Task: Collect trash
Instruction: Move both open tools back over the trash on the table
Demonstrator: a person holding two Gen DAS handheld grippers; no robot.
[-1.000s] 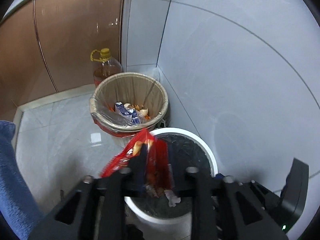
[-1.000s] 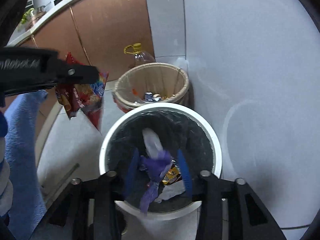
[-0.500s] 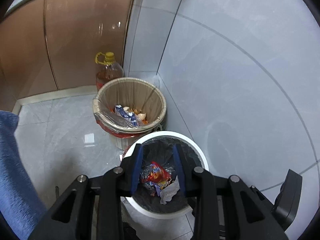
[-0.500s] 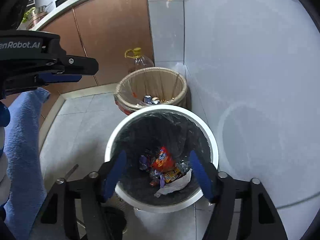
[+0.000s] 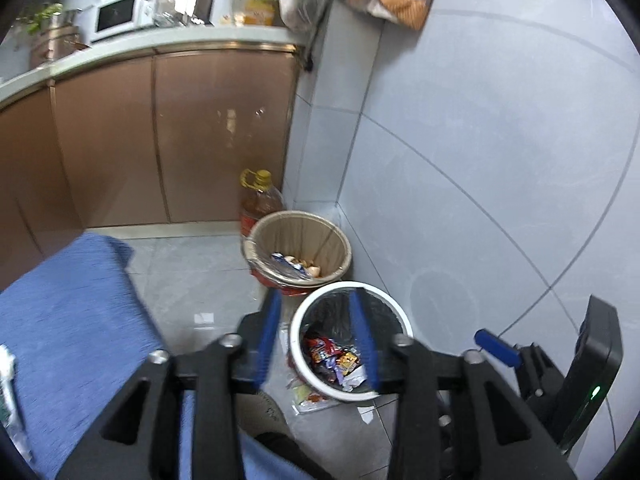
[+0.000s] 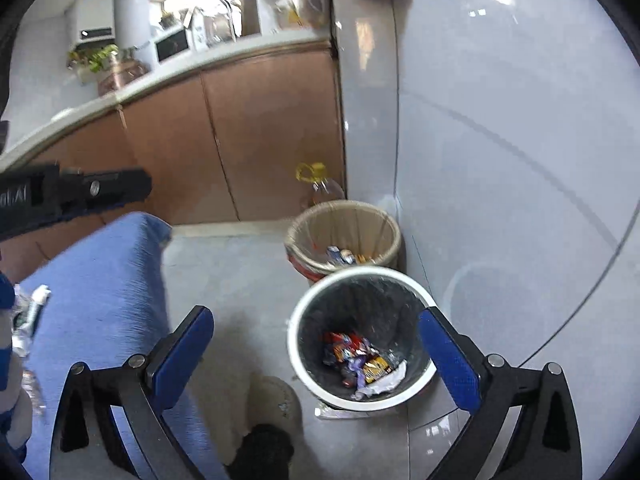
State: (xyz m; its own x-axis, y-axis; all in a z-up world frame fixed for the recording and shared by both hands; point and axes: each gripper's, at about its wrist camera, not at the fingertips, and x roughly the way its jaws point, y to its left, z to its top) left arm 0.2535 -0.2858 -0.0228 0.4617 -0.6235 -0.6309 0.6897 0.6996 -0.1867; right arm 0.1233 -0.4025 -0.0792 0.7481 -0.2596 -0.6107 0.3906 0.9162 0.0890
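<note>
A white-rimmed bin (image 5: 394,316) (image 6: 304,312) with a black liner stands on the floor by the tiled wall. Red and other coloured wrappers (image 5: 332,356) (image 6: 360,356) lie at its bottom. My left gripper (image 5: 316,340) is open and empty, high above the bin's left side. My right gripper (image 6: 316,348) is wide open and empty, high above the bin. The left gripper's body also shows at the left of the right wrist view (image 6: 72,196). Loose trash (image 6: 30,312) lies on a blue cloth surface (image 6: 104,300) at the left.
A tan bin (image 5: 298,248) (image 6: 344,236) with scraps stands behind the white one, an oil bottle (image 5: 258,200) behind it. Brown cabinets (image 5: 160,140) run under a cluttered counter. A wrapper (image 5: 308,396) lies on the floor beside the white bin.
Both grippers have opened and dropped their wrappers into the white bin. Both have then risen and pulled back, so the bin looks smaller and the blue surface and counter have come into view.
</note>
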